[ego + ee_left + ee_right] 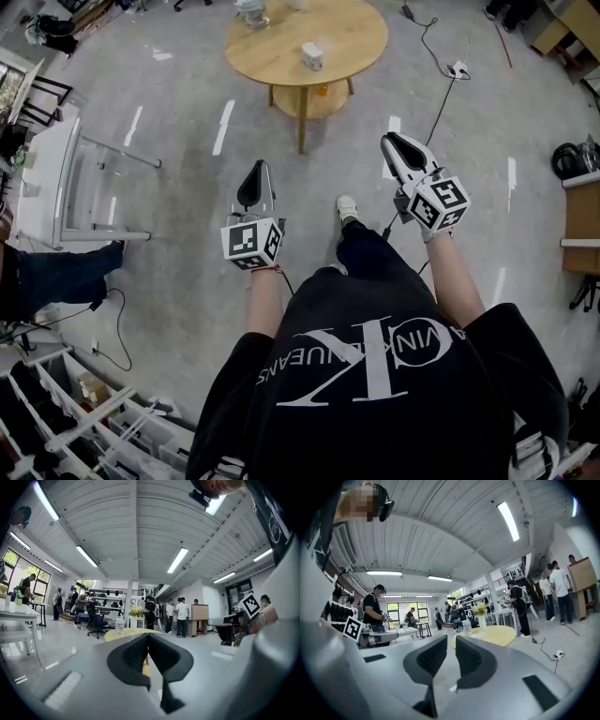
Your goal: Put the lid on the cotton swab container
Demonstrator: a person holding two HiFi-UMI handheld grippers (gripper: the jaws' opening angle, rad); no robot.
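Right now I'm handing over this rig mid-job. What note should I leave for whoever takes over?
Tools: the left tool is shut and empty. The right tool has its jaws a narrow gap apart, with nothing between them. Both are held in the air, pointing toward the round wooden table and well short of it.
Things: a small white container stands on the table, probably the cotton swab container. It is too small to tell whether a lid is on it, and no separate lid can be made out.
Done: nothing that shows.
Left: step up to the table, find the lid and fit it on the container.
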